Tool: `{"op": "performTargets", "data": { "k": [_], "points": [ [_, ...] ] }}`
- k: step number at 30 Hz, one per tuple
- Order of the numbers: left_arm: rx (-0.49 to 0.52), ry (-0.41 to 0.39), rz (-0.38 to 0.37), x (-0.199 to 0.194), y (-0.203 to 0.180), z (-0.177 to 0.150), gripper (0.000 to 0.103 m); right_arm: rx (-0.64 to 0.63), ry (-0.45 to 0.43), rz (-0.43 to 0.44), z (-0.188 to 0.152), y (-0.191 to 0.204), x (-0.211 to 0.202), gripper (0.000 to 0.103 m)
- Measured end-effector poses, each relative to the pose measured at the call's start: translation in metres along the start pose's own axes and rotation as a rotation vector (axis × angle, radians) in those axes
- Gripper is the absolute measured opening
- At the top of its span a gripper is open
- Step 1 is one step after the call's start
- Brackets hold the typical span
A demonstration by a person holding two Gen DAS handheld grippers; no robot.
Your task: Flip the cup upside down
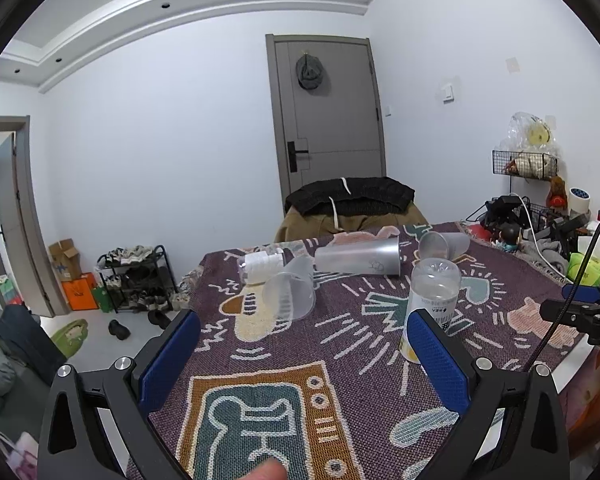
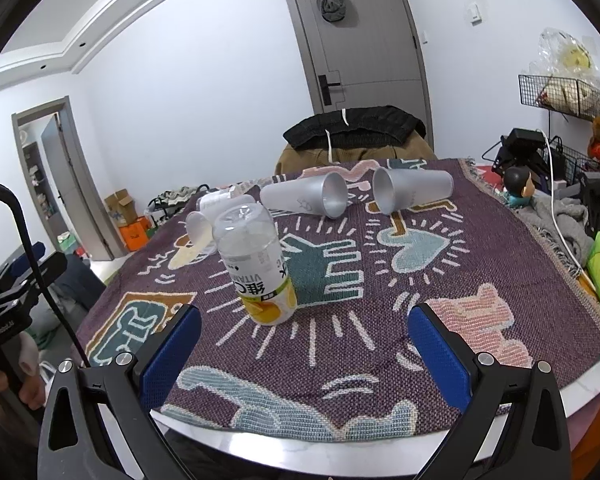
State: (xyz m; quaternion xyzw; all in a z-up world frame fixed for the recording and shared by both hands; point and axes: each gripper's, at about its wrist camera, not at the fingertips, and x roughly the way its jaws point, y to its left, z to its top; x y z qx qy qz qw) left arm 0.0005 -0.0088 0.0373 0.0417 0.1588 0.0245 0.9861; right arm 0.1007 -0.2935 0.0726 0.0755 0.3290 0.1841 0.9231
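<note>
Three frosted plastic cups lie on their sides on the patterned cloth. A small cup lies at the left with its mouth toward me. Behind it a tall cup lies across the middle, and a third cup lies farther right. My left gripper is open over the cloth, short of the small cup and holding nothing. My right gripper is also open and empty, near the table's front edge.
A clear bottle with a yellow label stands upside down just beyond the grippers. Another clear bottle lies beside the small cup. Clutter, cables and a wire rack crowd the right. A chair with clothes is behind the table.
</note>
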Motion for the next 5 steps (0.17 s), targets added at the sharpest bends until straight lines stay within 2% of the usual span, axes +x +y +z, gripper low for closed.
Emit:
{"op": "performTargets", "data": {
  "k": [5],
  "points": [
    [0.037,-0.021,0.003,-0.0064,-0.0035,0.0001,0.103,-0.009,0.004,-0.002,-0.001,0.0021,0.0013,0.103]
  ]
}}
